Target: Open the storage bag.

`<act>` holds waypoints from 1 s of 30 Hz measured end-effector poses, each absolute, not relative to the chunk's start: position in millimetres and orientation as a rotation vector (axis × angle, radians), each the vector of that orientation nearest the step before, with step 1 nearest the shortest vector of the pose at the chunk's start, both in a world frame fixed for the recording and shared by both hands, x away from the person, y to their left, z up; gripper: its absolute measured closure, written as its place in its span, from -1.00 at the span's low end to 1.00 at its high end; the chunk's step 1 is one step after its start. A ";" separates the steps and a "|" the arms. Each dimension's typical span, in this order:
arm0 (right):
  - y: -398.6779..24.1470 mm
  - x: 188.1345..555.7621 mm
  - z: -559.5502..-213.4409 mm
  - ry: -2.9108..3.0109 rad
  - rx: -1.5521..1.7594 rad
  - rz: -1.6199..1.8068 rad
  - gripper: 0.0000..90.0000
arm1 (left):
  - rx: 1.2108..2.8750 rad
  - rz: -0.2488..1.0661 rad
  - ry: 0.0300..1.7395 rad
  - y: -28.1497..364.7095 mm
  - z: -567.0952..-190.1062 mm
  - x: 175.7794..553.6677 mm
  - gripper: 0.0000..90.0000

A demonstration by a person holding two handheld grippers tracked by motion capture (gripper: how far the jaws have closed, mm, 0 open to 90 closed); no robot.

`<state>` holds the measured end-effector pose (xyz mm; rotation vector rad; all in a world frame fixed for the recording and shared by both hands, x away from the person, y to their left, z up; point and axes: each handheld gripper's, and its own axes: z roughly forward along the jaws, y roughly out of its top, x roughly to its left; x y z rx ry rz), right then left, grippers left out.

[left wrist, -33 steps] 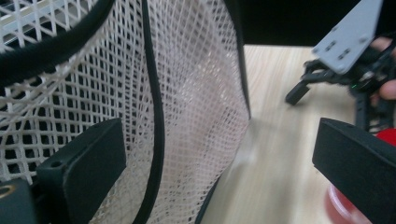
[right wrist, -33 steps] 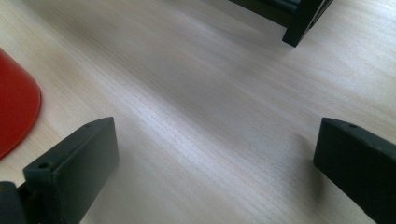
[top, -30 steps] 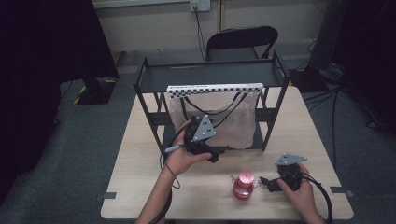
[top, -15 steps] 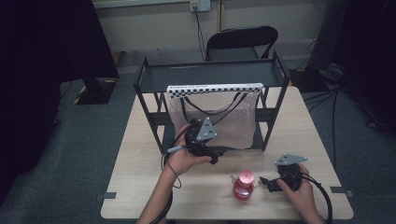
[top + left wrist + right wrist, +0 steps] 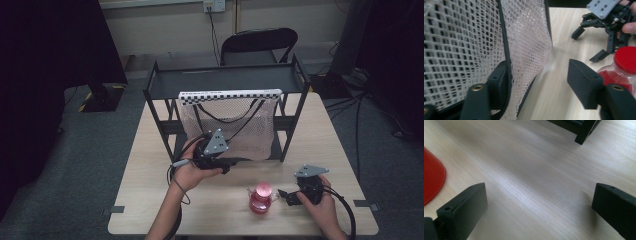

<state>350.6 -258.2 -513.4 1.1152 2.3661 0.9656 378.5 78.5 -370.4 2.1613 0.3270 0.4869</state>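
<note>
On the pale wooden desk (image 5: 150, 170) stands a black metal shelf frame (image 5: 227, 82), and a white mesh bag with black trim (image 5: 230, 125) hangs from a checkered bar at the frame's front. The left gripper (image 5: 235, 161) sits at the bag's lower edge, near the centre of the high view, held in the person's left hand (image 5: 192, 172). In the left gripper view its fingers (image 5: 584, 85) have just been closing and stand about half apart: one finger lies against the bag's black seam and mesh at 7 o'clock, the other is off the fabric at 4 o'clock, so the bag's lower edge is between them but not yet pinched.

A clear plastic jar with a red lid and red contents (image 5: 260, 200) stands on the desk at 5 o'clock from the left gripper. Just beside the jar, at its 3 o'clock, the right gripper (image 5: 285, 196) rests low over the desk in the right hand (image 5: 325, 207), its fingers (image 5: 461, 212) spread wide with only bare wood between them, the jar's red lid at their far left edge.
</note>
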 end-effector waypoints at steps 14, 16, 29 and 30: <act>-258.2 350.6 -513.3 2.366 1.116 0.965 -1.00 | 2.102 0.357 0.489 87.5 -350.8 368.9 0.63; -258.3 350.6 -513.4 2.366 1.115 0.966 -1.00 | 2.108 0.352 0.484 86.9 -348.1 367.2 0.70; -258.2 350.6 -513.3 2.367 1.117 0.965 -1.00 | 2.082 0.277 0.491 89.3 -333.8 358.4 0.97; -258.2 350.6 -513.3 2.367 1.117 0.965 -1.00 | 2.080 0.278 0.491 89.1 -332.4 357.5 0.97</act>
